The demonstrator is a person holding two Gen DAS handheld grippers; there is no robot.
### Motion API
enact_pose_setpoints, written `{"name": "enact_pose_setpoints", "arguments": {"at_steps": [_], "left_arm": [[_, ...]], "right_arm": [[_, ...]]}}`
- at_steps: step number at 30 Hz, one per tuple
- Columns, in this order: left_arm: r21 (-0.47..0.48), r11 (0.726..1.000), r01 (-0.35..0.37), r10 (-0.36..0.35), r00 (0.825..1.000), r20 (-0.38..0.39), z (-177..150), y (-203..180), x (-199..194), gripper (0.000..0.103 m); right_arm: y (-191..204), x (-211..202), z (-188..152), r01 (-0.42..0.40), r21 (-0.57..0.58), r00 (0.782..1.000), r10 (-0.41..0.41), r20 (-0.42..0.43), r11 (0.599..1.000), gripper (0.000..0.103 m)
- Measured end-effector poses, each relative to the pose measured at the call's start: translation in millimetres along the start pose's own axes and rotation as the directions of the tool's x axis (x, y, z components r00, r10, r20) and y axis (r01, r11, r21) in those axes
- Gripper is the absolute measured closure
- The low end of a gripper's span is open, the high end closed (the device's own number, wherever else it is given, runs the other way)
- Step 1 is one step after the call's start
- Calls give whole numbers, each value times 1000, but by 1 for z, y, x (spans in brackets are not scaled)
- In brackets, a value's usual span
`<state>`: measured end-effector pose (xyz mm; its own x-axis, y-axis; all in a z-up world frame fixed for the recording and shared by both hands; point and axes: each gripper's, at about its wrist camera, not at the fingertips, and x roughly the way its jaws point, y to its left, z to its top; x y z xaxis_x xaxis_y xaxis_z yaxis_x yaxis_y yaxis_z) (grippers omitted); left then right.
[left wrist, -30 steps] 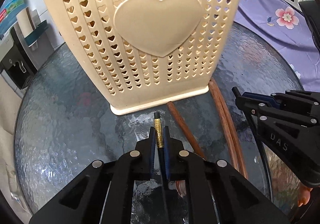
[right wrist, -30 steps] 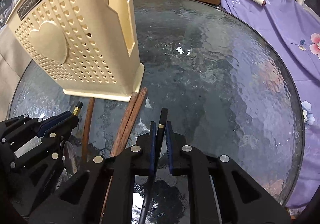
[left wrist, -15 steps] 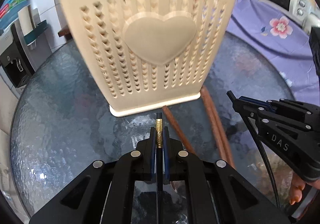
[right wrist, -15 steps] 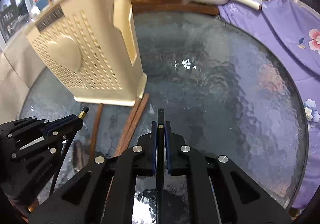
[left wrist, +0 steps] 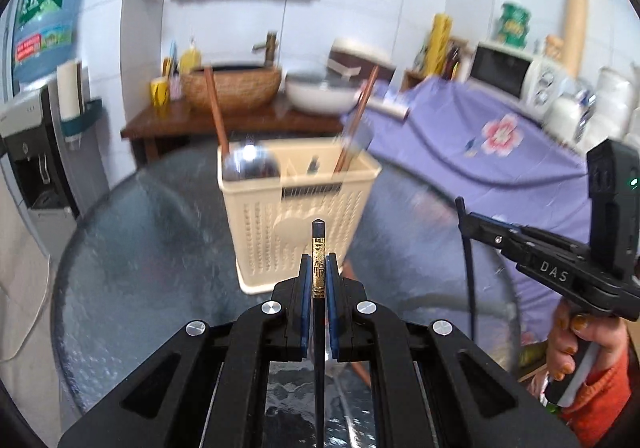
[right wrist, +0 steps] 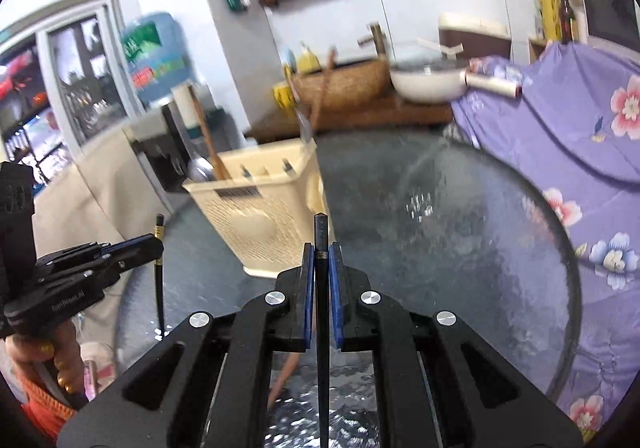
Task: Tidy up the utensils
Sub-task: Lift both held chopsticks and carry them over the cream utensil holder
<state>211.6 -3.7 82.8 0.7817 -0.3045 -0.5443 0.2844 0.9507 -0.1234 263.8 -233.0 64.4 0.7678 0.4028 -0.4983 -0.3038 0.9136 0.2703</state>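
Observation:
My left gripper is shut on a black chopstick with a gold band, held upright above the glass table. My right gripper is shut on a second black chopstick, also raised. A cream perforated utensil basket stands on the table ahead, holding a metal ladle and brown wooden chopsticks. The basket also shows in the right wrist view. Each gripper is seen from the other's view: the right gripper at right, the left gripper at left.
The round glass table is bordered by a purple flowered cloth on the right. A wooden counter with a woven basin and a white pan stands behind. A water dispenser is at left.
Both grippers have risen well above the table and pulled back from the basket, each carrying its black chopstick. The basket's open top has come into view.

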Motion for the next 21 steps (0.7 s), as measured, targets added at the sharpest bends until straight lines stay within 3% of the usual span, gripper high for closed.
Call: {"name": "enact_pose_setpoints", "arguments": {"at_steps": [3, 12, 21], "left_arm": [[23, 1000, 13, -15, 998, 61, 9, -7, -25, 96], [52, 998, 27, -31, 997, 77, 17, -21, -29, 96], [87, 996, 36, -45, 993, 105, 27, -28, -40, 96]], "right_arm": [[9, -25, 6, -23, -34, 999, 25, 42, 999, 95], [16, -40, 10, -68, -56, 997, 70, 44, 996, 95], [28, -52, 23, -59, -124, 995, 68, 71, 991, 95]]}}
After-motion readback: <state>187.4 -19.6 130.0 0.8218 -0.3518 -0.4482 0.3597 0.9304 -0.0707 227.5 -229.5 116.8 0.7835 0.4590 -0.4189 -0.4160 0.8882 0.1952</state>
